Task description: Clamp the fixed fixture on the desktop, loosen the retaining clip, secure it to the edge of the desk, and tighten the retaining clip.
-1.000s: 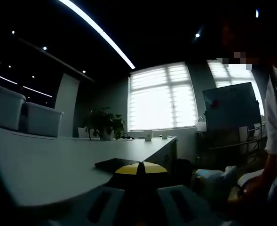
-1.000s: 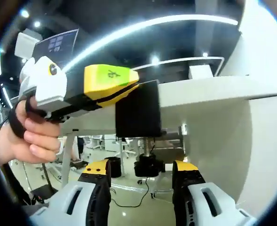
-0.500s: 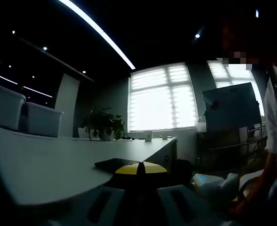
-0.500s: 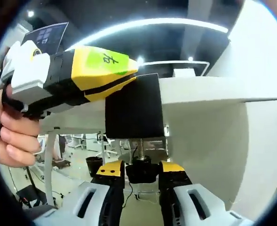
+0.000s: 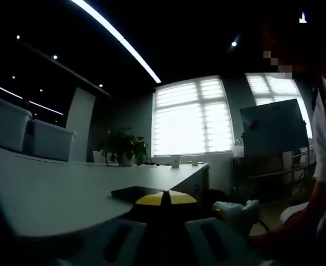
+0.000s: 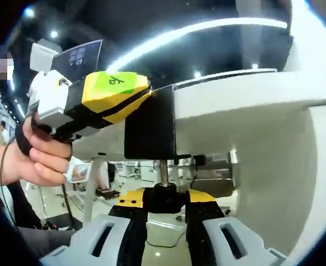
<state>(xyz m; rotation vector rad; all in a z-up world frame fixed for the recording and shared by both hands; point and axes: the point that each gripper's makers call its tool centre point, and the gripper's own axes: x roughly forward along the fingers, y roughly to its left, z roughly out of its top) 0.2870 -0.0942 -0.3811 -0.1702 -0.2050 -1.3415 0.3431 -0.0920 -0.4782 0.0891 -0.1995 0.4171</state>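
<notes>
A dim office with a bright window wall, a ceiling light strip and a potted plant lies beyond the broad white tabletop (image 5: 52,194) in the left gripper view; the right gripper view looks up at that tabletop's edge from below. The black block-shaped clamp fixture (image 6: 150,128) sits on the edge, its body hanging over the rim and its threaded steel screw (image 6: 164,173) running straight down to a black round retaining knob (image 6: 165,198).

The relation that matters: the knob lies directly ahead of the right claw (image 6: 166,200), between its yellow-tipped jaws, and the screw's long axis stands roughly across the jaws' closing line, so a twist of the wrist about that axis would turn it. The right claw looks clenched on the knob, both jaws pressing its sides. The left claw (image 6: 146,94), yellow and black with a green sticker, comes in from the left, held in a person's hand (image 6: 38,158), and grips the fixture's top against the tabletop; in its own view its tips meet closed at the fixture.

Against a second ago, the right jaws have narrowed from wide apart below the knob to tight on it, and the left claw's hold is unchanged
</notes>
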